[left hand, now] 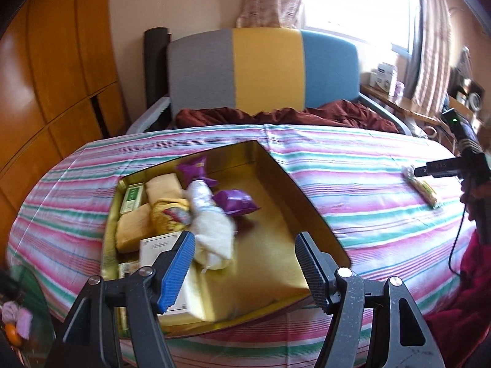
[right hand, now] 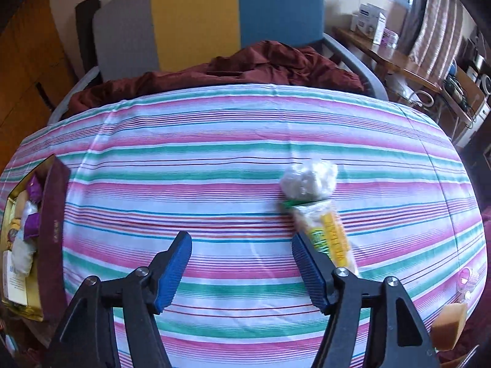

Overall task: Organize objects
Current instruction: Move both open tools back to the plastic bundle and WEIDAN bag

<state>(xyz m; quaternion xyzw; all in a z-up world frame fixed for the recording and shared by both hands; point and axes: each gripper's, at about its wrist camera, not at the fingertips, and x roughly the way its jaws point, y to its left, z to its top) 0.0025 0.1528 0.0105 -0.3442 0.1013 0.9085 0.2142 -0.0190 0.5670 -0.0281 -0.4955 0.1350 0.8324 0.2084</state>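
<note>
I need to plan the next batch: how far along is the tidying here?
Done: the gold tin already holds purple packets, a white bundle and small boxes.

In hand: nothing; the left gripper hangs open over the tin, and the right gripper is open and empty.

Left: the yellow-labelled packet beside the right gripper still lies on the striped cloth, as does a tan piece near its edge.

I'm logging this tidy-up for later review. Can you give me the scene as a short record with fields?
surface: striped cloth
container: open gold tin, partly filled
in tin: purple packets, white bundle, yellow blocks, small boxes
left out: long yellow-green packet on the cloth, beside the right gripper's jaw
left gripper: open, empty, over the tin
right gripper: open, empty
</note>
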